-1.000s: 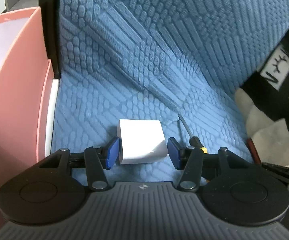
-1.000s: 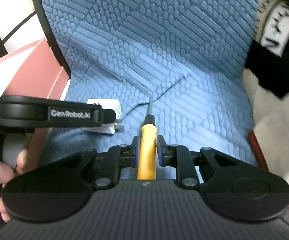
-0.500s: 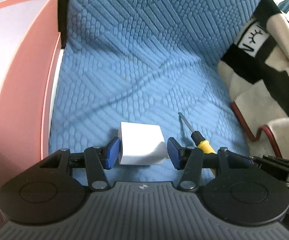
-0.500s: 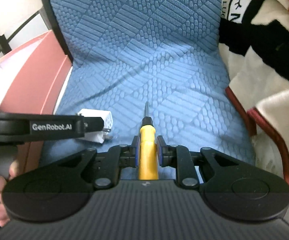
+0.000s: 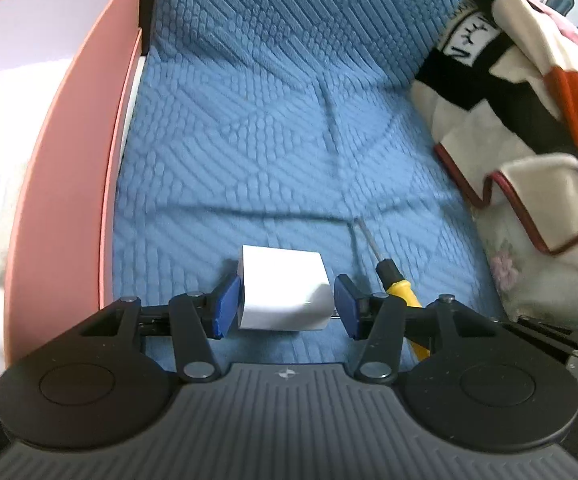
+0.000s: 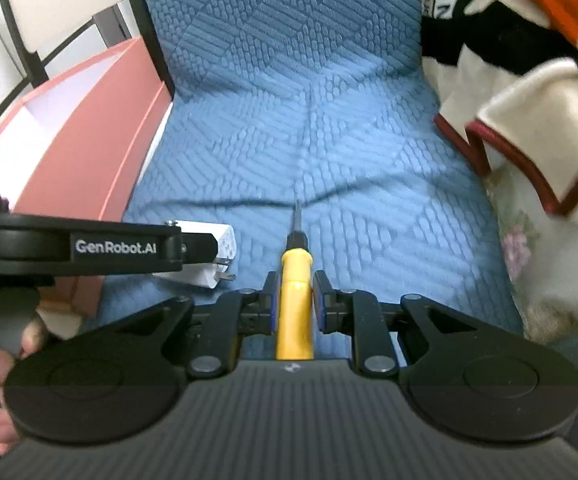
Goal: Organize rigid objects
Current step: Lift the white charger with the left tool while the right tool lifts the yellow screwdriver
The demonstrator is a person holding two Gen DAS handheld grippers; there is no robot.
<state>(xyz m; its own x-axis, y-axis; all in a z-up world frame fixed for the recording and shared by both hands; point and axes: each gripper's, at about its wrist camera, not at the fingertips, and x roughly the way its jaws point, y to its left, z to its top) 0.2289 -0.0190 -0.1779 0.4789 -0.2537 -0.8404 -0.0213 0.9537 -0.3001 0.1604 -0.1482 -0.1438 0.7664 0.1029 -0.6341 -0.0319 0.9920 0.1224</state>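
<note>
Both grippers swung back toward the pink box (image 5: 69,184); left gripper (image 5: 285,304), nearer it, clamped the white charger (image 5: 283,290), right gripper (image 6: 293,300) pinched the screwdriver (image 6: 295,300).

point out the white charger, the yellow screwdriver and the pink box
white charger (image 5: 283,288), left wrist view, on its top face
yellow screwdriver (image 6: 296,300), right wrist view, on the yellow handle
pink box (image 5: 65,184), left wrist view, on its outer side wall
</note>
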